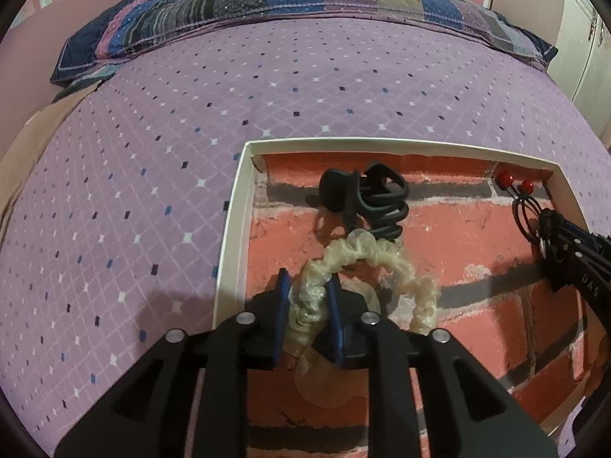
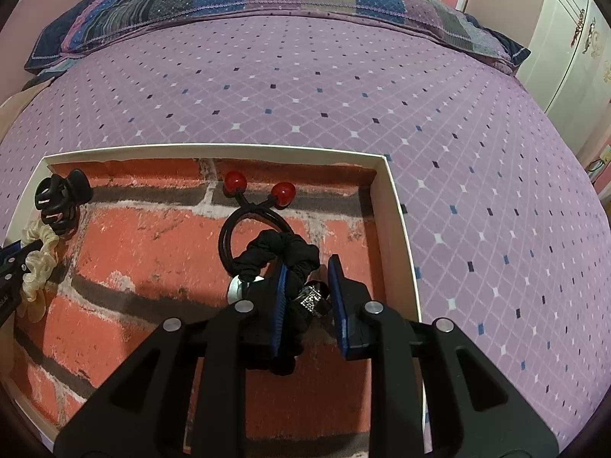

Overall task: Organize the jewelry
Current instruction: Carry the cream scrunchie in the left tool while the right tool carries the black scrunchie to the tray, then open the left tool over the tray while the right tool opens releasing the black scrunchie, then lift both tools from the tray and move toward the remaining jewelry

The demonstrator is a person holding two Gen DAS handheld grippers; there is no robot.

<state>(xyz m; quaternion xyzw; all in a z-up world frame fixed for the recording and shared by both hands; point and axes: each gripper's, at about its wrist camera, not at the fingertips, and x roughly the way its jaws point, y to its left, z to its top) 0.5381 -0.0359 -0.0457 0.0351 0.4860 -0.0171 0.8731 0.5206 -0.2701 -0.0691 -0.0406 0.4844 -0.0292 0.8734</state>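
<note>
Your left gripper (image 1: 308,294) sits narrowed around one end of the cream scrunchie (image 1: 366,267), both blue pads (image 1: 282,305) pressing into the ruffled fabric. From your pads the scrunchie arcs away and to the right in a loop over the brick-patterned floor of the white tray (image 1: 233,206), and its far bend touches the black claw clip (image 1: 362,198), which lies on its side toward the tray's far wall.

Your right gripper (image 2: 308,286) is partly open, with the black scrunchie (image 2: 282,255) and a small silver piece (image 2: 315,297) between its fingers; the left pad (image 2: 280,305) presses the fabric, the right pad stands just beside the silver piece. You cannot tell whether it grips. The scrunchie runs forward and left, overlapping the black hair tie (image 2: 244,225), whose two red beads (image 2: 284,192) point toward the far wall.
</note>
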